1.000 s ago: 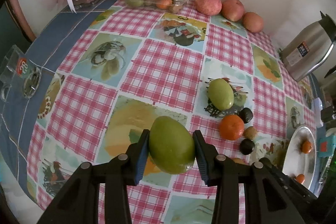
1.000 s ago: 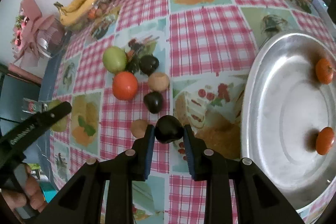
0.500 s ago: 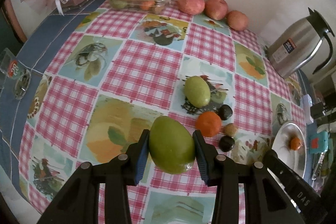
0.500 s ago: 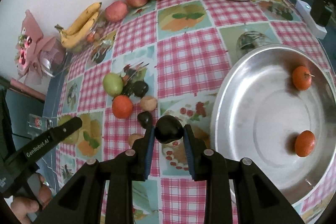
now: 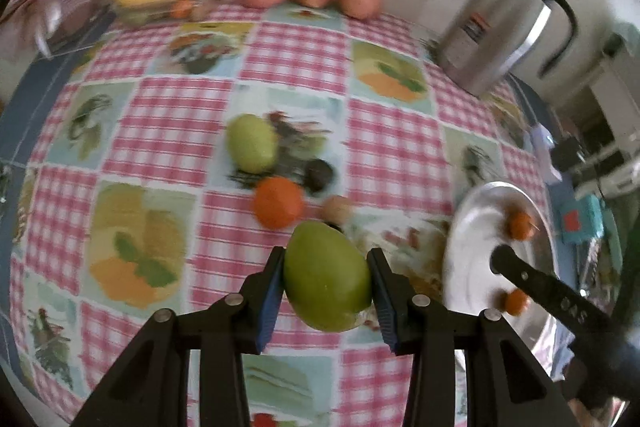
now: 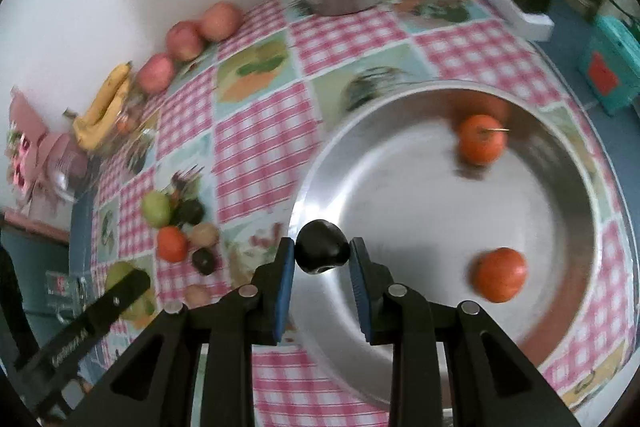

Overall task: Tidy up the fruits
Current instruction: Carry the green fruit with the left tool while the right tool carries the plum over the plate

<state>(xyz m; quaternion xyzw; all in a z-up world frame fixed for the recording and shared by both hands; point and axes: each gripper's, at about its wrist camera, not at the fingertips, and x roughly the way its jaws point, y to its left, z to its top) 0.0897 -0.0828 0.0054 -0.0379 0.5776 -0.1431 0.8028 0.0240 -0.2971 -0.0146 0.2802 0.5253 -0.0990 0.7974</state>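
Both hand-held grippers have swung toward the round steel tray (image 6: pixel 592 187): right hand-held gripper (image 6: pixel 322 259) clamps a small dark fruit (image 6: pixel 321 251) over its rim, left hand-held gripper (image 5: pixel 327 283) clamps a green mango (image 5: pixel 326 277) nearby; release should follow.

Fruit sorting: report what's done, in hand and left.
Done: two oranges lie in the metal tray. In hand: the left gripper holds a green mango, the right gripper a dark fruit at the tray's rim. Left: the green, orange, brown and dark fruits in the cluster on the tablecloth.
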